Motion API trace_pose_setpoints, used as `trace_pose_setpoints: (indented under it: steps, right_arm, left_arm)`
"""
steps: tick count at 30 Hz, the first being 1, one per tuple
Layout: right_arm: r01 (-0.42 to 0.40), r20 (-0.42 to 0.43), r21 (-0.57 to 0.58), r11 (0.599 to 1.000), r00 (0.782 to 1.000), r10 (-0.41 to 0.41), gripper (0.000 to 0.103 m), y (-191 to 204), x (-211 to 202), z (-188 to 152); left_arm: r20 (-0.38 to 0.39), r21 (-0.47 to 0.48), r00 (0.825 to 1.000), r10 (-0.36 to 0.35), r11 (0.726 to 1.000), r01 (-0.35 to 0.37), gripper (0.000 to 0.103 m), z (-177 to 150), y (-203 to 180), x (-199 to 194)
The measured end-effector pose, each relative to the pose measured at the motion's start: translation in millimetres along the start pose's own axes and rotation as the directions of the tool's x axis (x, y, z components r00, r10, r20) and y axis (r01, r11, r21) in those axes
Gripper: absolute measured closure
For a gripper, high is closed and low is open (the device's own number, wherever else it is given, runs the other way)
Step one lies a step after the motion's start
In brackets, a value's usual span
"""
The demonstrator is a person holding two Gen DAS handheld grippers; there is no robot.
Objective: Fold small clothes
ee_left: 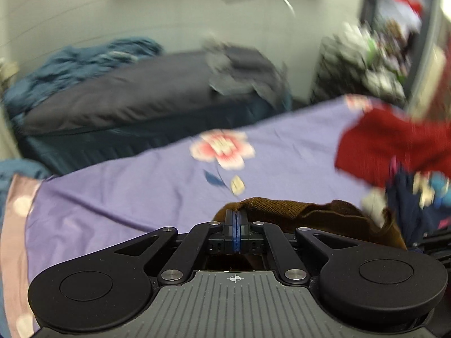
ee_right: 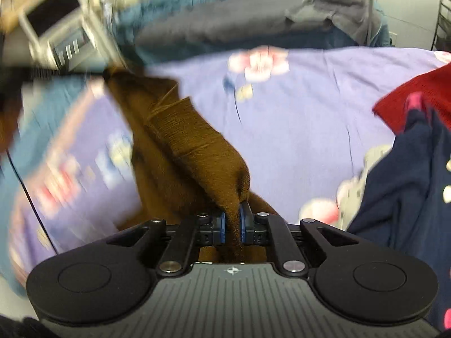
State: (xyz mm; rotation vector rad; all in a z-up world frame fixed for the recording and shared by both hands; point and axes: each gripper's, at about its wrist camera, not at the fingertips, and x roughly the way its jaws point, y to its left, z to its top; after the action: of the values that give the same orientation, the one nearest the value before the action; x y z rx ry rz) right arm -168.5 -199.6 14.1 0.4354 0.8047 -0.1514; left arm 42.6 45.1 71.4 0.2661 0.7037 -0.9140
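Note:
A brown knitted garment (ee_right: 191, 140) hangs lifted above the purple flowered bedsheet (ee_right: 310, 112). My right gripper (ee_right: 233, 219) is shut on one end of it, with cloth bunched between the blue pads. From there the garment stretches up and to the left, to a dark blurred shape at the picture's edge. In the left wrist view my left gripper (ee_left: 235, 217) has its pads pressed together on an edge of the brown garment (ee_left: 310, 217), which trails off to the right just above the sheet (ee_left: 141, 186).
A red knitted garment (ee_left: 389, 143) and a navy patterned garment (ee_right: 408, 186) lie on the sheet's right side. Behind the bed are a grey pillow (ee_left: 126, 98), a blue blanket (ee_left: 70, 64) and a white wall. A cluttered shelf (ee_left: 366, 64) stands at the far right.

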Motion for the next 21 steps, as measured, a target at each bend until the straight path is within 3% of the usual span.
trace_pose_setpoints:
  steps: [4,6,8,11,12,15,17,21]
  right_arm:
    - [-0.129,0.164,-0.008,0.992,0.978,0.129,0.095,11.8,-44.2,51.4]
    - [-0.192,0.256,-0.022,0.981,0.947,0.191,0.095,20.6,-67.5,78.7]
    - [-0.262,0.338,-0.075,0.962,0.901,0.272,0.096,29.7,-91.9,101.7]
    - [-0.346,0.371,-0.187,0.920,0.842,0.392,0.096,45.5,-121.0,121.4]
    - [-0.359,0.369,-0.212,0.909,0.832,0.415,0.096,49.3,-127.2,124.1]
    - [-0.437,0.349,-0.250,0.864,0.792,0.501,0.096,50.6,-156.0,124.3]
    - [-0.510,0.369,-0.249,0.823,0.736,0.567,0.096,48.4,-180.5,128.9]
    - [-0.560,0.472,-0.329,0.760,0.600,0.646,0.096,43.7,-221.1,155.4]
  left_arm:
    - [0.114,-0.071,0.992,0.057,0.996,-0.049,0.068,18.3,12.9,-44.8]
    - [0.171,-0.077,0.982,0.083,0.995,-0.070,0.067,31.8,17.5,-70.0]
    - [0.249,-0.073,0.963,0.106,0.993,-0.091,0.068,49.2,19.7,-100.3]
    - [0.357,-0.028,0.925,0.133,0.991,-0.131,0.068,70.6,14.1,-152.6]
    - [0.385,-0.010,0.912,0.139,0.989,-0.146,0.068,74.0,10.9,-169.6]
    - [0.427,-0.002,0.893,0.142,0.988,-0.156,0.068,76.7,2.2,-214.0]
    - [0.454,-0.014,0.881,0.135,0.989,-0.145,0.067,78.4,-4.3,-243.1]
    - [0.564,0.029,0.819,0.107,0.988,-0.149,0.067,90.4,-24.1,-292.5]
